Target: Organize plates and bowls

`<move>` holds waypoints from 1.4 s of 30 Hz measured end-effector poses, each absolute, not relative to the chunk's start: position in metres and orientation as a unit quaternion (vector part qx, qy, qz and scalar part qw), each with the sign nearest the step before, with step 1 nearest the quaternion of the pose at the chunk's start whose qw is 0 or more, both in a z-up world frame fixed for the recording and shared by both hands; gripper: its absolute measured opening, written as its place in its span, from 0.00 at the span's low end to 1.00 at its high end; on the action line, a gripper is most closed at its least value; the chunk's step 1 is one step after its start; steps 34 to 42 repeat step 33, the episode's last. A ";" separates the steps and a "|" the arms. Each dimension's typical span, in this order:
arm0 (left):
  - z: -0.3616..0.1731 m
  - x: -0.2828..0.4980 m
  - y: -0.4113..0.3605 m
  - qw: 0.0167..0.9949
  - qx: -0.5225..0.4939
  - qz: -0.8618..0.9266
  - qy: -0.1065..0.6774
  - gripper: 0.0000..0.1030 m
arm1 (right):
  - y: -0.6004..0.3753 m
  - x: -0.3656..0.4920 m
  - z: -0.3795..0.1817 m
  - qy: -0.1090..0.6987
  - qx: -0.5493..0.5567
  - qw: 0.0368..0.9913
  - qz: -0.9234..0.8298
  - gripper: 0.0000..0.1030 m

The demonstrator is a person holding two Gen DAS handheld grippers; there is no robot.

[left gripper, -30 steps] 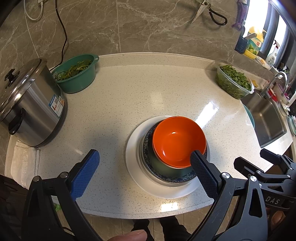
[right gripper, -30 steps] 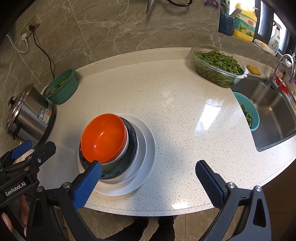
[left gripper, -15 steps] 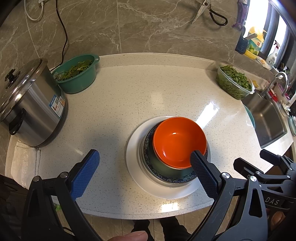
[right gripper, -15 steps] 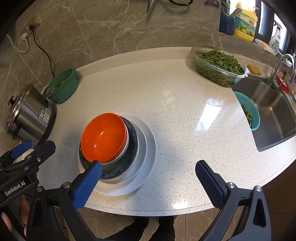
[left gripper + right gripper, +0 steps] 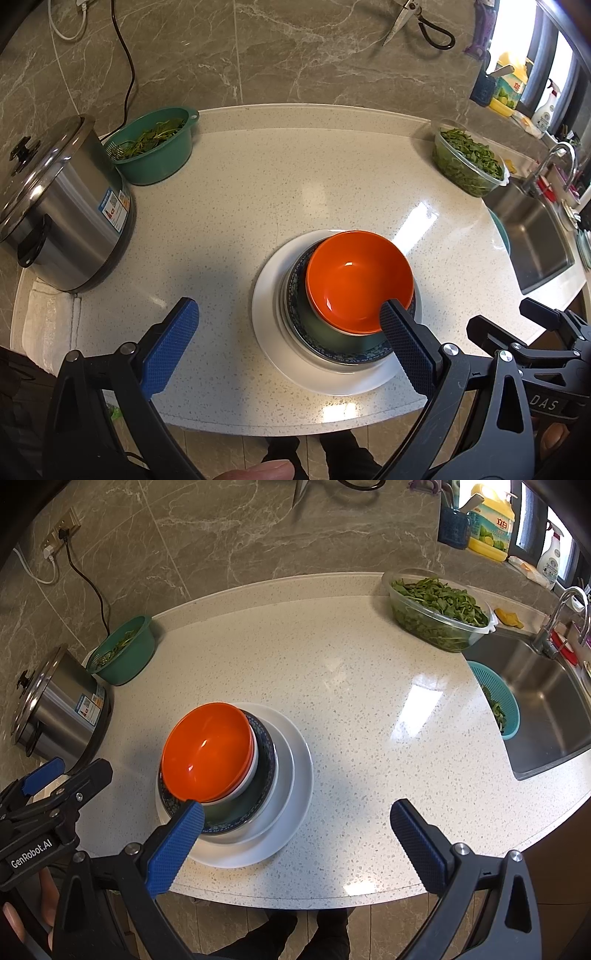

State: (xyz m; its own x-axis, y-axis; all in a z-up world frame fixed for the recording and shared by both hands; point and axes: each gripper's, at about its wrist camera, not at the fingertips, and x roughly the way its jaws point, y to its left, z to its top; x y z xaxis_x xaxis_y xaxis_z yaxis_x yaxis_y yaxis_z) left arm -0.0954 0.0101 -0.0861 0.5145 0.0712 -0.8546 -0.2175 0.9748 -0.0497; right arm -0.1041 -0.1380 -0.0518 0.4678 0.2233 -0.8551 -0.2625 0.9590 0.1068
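Note:
A stack of dishes stands near the front edge of the speckled counter. An orange bowl (image 5: 354, 273) (image 5: 207, 753) is on top, nested in a white bowl (image 5: 252, 766). Under them is a blue-patterned dish (image 5: 294, 295) (image 5: 266, 747), then a large white plate (image 5: 269, 332) (image 5: 297, 794). My left gripper (image 5: 288, 314) is open; its right finger overlaps the stack's near right side in the left wrist view, and contact is unclear. My right gripper (image 5: 295, 812) is open, with its left finger in front of the stack's near edge. Neither holds anything.
A steel rice cooker (image 5: 62, 206) (image 5: 59, 709) and a green basin of greens (image 5: 155, 147) stand at the left. A clear tub of greens (image 5: 436, 609) is at the back right. The sink (image 5: 546, 709) holds a blue colander (image 5: 498, 701). A towel (image 5: 48, 325) lies front left.

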 end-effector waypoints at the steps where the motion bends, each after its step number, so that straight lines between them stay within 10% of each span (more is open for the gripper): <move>1: -0.086 -0.095 0.010 0.867 -0.076 0.082 0.486 0.97 | -0.138 -0.104 -0.052 0.496 -0.020 0.856 0.142 1.00; 42: -0.082 -0.097 0.010 0.876 -0.079 0.085 0.469 0.97 | -0.137 -0.103 -0.053 0.498 -0.019 0.854 0.146 1.00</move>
